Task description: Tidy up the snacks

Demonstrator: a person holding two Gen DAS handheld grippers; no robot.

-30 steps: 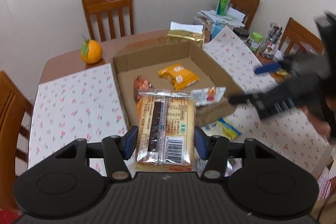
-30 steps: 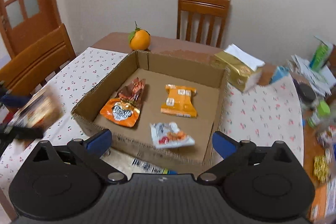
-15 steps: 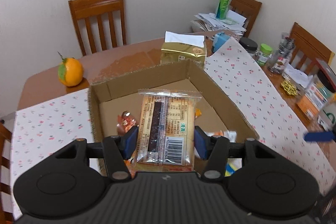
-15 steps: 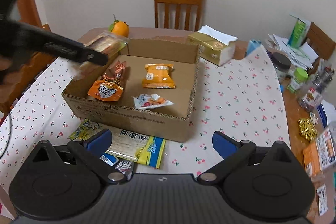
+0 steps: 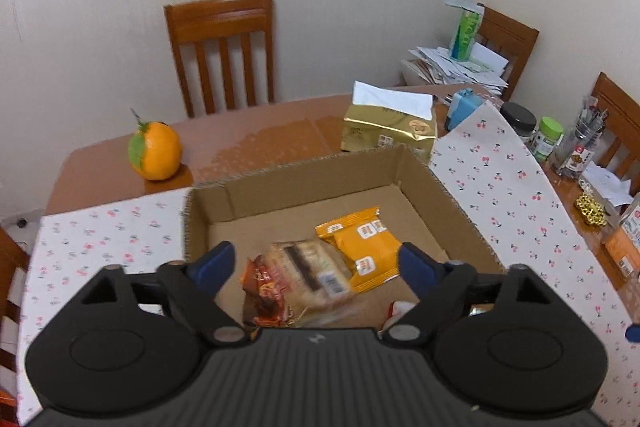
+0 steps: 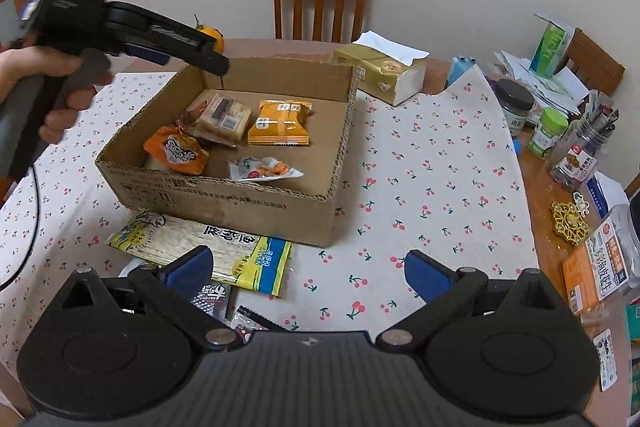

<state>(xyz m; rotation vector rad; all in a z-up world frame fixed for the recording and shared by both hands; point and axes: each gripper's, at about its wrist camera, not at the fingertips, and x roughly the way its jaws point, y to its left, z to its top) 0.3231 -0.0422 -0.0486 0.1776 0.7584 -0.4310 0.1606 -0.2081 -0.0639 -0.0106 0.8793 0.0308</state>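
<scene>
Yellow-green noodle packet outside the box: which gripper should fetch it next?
Probably right. The right gripper is open and empty just above the yellow-green packet on the table, while the left gripper is open over the cardboard box.

An open cardboard box (image 6: 240, 201) held four snack packets: a clear cracker pack (image 6: 222, 115) leaning on an orange bag (image 6: 176, 155), a yellow packet (image 6: 280, 123), and a small clear pouch (image 6: 262, 169).

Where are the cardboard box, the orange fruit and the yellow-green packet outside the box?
cardboard box (image 6: 224, 203), right wrist view, near outer wall.
orange fruit (image 5: 158, 151), left wrist view, middle of its peel.
yellow-green packet (image 6: 224, 247), right wrist view, printed front face.
</scene>
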